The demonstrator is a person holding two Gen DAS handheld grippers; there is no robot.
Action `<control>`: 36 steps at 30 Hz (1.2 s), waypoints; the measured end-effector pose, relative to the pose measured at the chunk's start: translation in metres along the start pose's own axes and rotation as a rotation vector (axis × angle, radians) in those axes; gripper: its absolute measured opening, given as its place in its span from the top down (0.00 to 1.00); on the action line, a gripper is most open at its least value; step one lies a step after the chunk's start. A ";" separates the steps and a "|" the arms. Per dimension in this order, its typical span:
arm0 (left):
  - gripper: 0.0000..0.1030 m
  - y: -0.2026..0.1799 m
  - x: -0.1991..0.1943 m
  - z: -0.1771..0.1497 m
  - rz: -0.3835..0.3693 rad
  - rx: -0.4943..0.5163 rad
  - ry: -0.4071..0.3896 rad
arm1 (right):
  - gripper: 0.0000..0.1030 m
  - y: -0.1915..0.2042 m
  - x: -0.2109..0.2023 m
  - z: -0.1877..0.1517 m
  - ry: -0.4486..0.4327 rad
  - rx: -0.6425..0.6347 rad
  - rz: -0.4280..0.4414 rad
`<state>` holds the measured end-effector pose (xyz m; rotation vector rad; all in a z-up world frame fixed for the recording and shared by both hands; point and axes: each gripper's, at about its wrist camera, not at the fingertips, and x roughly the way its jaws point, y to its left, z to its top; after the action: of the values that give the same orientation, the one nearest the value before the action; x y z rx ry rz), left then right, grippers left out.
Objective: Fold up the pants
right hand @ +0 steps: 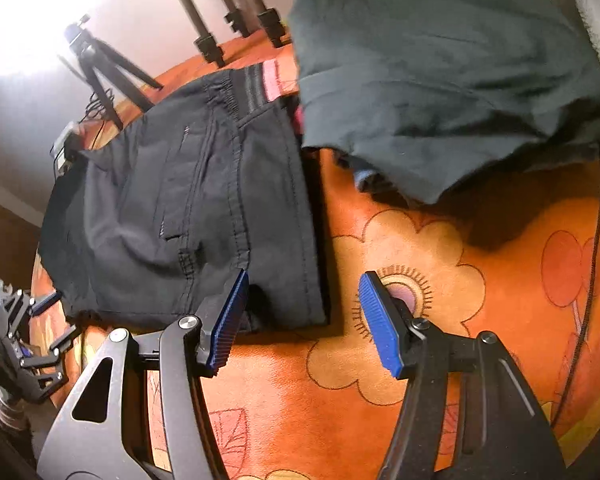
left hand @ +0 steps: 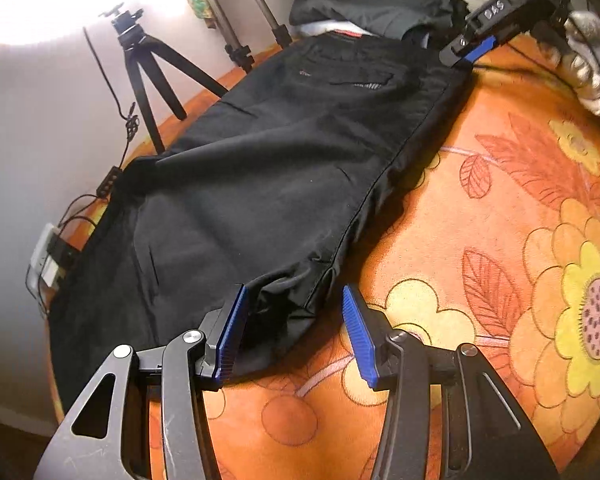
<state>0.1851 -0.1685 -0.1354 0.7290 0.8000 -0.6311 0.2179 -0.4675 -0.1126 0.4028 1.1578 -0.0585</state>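
Black pants (left hand: 260,184) lie flat, folded lengthwise, on an orange flowered sheet (left hand: 480,240). My left gripper (left hand: 294,332) is open at the leg-hem end; the hem corner lies between its blue fingers (left hand: 232,332), not pinched. My right gripper (right hand: 304,320) is open at the waistband end (right hand: 244,92) of the pants (right hand: 188,208), with the near corner of the cloth between its blue fingers (right hand: 226,320). The right gripper also shows in the left wrist view (left hand: 470,52) at the far waist corner. The left gripper shows at the left edge of the right wrist view (right hand: 56,320).
A pile of dark clothes (right hand: 440,72) lies beside the waistband, also seen in the left wrist view (left hand: 380,8). A small black tripod (left hand: 148,68) and larger tripod legs (left hand: 236,36) stand at the far edge. Cables and a power strip (left hand: 48,256) lie at the left edge.
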 end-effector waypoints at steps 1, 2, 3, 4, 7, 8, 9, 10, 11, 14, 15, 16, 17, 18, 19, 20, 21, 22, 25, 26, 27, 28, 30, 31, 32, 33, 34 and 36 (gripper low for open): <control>0.54 -0.001 0.001 0.001 0.009 0.007 -0.005 | 0.42 0.001 0.000 -0.001 -0.001 -0.004 0.004; 0.54 -0.001 0.002 0.003 0.017 0.011 -0.009 | 0.43 0.003 0.000 -0.002 -0.004 -0.010 0.006; 0.55 -0.001 0.004 0.005 0.023 0.011 -0.012 | 0.50 0.006 0.001 -0.003 -0.005 -0.016 0.012; 0.64 0.000 0.006 0.005 0.021 0.013 -0.014 | 0.56 0.008 0.002 -0.003 -0.004 -0.020 0.027; 0.87 0.001 0.011 0.009 0.002 0.008 -0.013 | 0.76 0.009 0.001 -0.003 -0.011 0.003 0.070; 0.88 0.000 0.012 0.009 0.007 0.011 -0.013 | 0.87 0.008 0.000 -0.003 -0.016 0.005 0.071; 0.89 0.000 0.011 0.010 0.014 0.012 -0.014 | 0.93 0.008 -0.003 -0.003 -0.022 0.006 0.044; 0.90 0.000 0.009 0.010 0.012 0.008 -0.018 | 0.95 0.005 -0.006 -0.004 -0.028 0.021 0.062; 0.90 0.000 0.007 0.009 0.016 0.007 -0.023 | 0.95 0.001 -0.010 -0.005 -0.030 0.047 0.102; 0.91 0.003 0.002 0.006 0.010 -0.013 -0.034 | 0.95 -0.007 -0.030 -0.008 -0.065 0.070 0.156; 0.91 0.004 0.001 0.006 0.006 -0.022 -0.035 | 0.95 -0.007 -0.036 -0.009 -0.076 0.058 0.160; 0.91 0.005 0.001 0.005 0.002 -0.029 -0.035 | 0.95 -0.007 -0.038 -0.010 -0.081 0.053 0.157; 0.91 0.006 0.001 0.005 0.003 -0.034 -0.035 | 0.95 -0.007 -0.038 -0.010 -0.085 0.051 0.163; 0.91 0.005 0.001 0.006 0.003 -0.032 -0.035 | 0.95 -0.009 -0.035 -0.011 -0.072 0.059 0.160; 0.91 0.005 0.001 0.006 0.004 -0.029 -0.035 | 0.89 -0.012 -0.031 -0.011 -0.053 0.076 0.157; 0.91 0.004 0.000 0.006 0.008 -0.027 -0.038 | 0.82 -0.014 -0.027 -0.010 -0.033 0.091 0.158; 0.91 0.004 0.000 0.006 0.008 -0.027 -0.041 | 0.61 -0.018 -0.024 -0.009 -0.015 0.113 0.168; 0.91 0.004 0.000 0.006 0.005 -0.029 -0.041 | 0.40 -0.021 -0.023 -0.009 -0.011 0.132 0.172; 0.91 0.005 -0.001 0.006 0.003 -0.031 -0.047 | 0.36 -0.024 -0.019 -0.007 -0.016 0.143 0.167; 0.91 0.006 -0.001 0.005 0.003 -0.032 -0.047 | 0.36 -0.024 -0.016 -0.006 -0.010 0.146 0.181; 0.91 0.006 0.000 0.005 0.004 -0.032 -0.048 | 0.36 -0.024 -0.013 -0.006 -0.003 0.153 0.190; 0.91 0.005 0.000 0.006 0.003 -0.032 -0.046 | 0.37 -0.023 -0.008 -0.006 0.013 0.162 0.202; 0.91 0.005 0.000 0.005 0.005 -0.031 -0.050 | 0.40 -0.021 -0.004 -0.007 0.015 0.165 0.202; 0.91 0.005 -0.001 0.005 0.006 -0.031 -0.052 | 0.44 -0.018 -0.002 -0.007 0.025 0.155 0.205; 0.91 0.005 -0.001 0.005 0.009 -0.031 -0.053 | 0.46 -0.015 -0.002 -0.007 0.022 0.154 0.208; 0.91 0.005 -0.001 0.005 0.010 -0.033 -0.054 | 0.48 -0.014 0.000 -0.008 0.027 0.162 0.222; 0.91 0.006 -0.002 0.005 0.010 -0.036 -0.057 | 0.52 -0.013 0.001 -0.009 0.024 0.168 0.233; 0.91 0.007 -0.002 0.004 0.009 -0.045 -0.058 | 0.68 -0.012 0.004 -0.013 0.016 0.179 0.256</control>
<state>0.1903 -0.1673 -0.1292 0.6696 0.7550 -0.6215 0.2051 -0.4735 -0.1239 0.7082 1.1124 0.0649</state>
